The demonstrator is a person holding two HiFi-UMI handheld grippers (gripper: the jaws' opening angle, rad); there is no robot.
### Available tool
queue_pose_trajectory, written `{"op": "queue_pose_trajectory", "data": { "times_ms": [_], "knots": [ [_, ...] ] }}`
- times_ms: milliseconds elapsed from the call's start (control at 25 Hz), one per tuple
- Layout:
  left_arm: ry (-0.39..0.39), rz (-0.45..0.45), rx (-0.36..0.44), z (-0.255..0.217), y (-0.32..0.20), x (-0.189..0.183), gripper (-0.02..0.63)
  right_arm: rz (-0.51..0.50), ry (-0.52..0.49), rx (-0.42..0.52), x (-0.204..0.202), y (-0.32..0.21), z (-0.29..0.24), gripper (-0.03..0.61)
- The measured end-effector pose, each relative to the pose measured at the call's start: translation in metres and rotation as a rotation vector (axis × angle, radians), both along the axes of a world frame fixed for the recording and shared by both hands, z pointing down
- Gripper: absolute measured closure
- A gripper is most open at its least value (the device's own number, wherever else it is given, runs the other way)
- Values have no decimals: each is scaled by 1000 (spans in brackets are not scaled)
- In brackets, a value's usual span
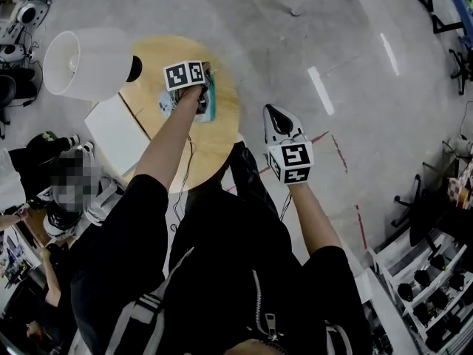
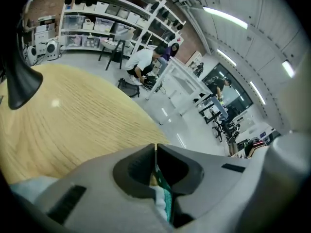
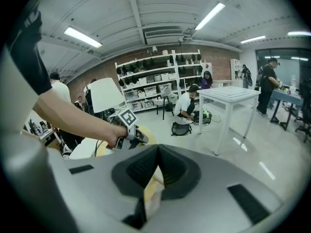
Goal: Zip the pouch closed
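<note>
1. The left gripper (image 2: 155, 149) is down on the round wooden table (image 1: 214, 135), reaching out at arm's length and pointing steeply downward.
2. Look between its jaws: they stand almost together, only a thin slit between them, and pinched in that slit is a fold of teal and white fabric. That's the pouch (image 2: 166, 195), caught right at the jaw tips.
3. From the head view the pouch lies on the far part of the tabletop, directly under the left gripper. Its teal edge peeks out on the right of the gripper and a pale part shows on the left.
4. Whether the zip is open or done up cannot be made out, because the gripper covers it.
5. The right gripper (image 3: 156, 148) hangs off the table's right edge, over the grey floor (image 1: 355, 65) and well apart from the pouch. Its jaws are pressed fully together with nothing gripped; only a pale blur shows through the gap below the tips.
6. A white lamp (image 1: 85, 63) stands at the table's far-left side, its shade tilted outward, clear of both grippers.
</note>
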State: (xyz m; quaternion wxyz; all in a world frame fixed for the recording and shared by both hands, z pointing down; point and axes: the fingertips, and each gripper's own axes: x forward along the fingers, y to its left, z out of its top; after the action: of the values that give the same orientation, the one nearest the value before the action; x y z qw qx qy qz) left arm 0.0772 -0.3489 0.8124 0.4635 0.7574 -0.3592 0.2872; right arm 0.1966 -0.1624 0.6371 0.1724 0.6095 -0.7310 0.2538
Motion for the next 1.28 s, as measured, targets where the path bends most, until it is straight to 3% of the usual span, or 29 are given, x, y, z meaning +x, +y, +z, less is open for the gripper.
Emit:
{"op": "queue_pose_trajectory", "data": {
  "times_ms": [200,440,800,1120,1280],
  "knots": [
    [156,-32,15,-13,3,0,604,-12,-7,-4,-2,-2,0,574],
    [285,-41,119,-57,12,-10,606,-61,-15,17,-12,-11,-7,574],
    [340,-9,314,-148,23,-45,607,-219,-17,101,-66,-38,-47,574],
    [388,-45,467,-218,46,-99,607,-330,-6,176,-115,-50,-86,574],
    [407,-69,507,-244,59,-123,607,-358,-11,199,-134,-48,-101,574]
  ]
}}
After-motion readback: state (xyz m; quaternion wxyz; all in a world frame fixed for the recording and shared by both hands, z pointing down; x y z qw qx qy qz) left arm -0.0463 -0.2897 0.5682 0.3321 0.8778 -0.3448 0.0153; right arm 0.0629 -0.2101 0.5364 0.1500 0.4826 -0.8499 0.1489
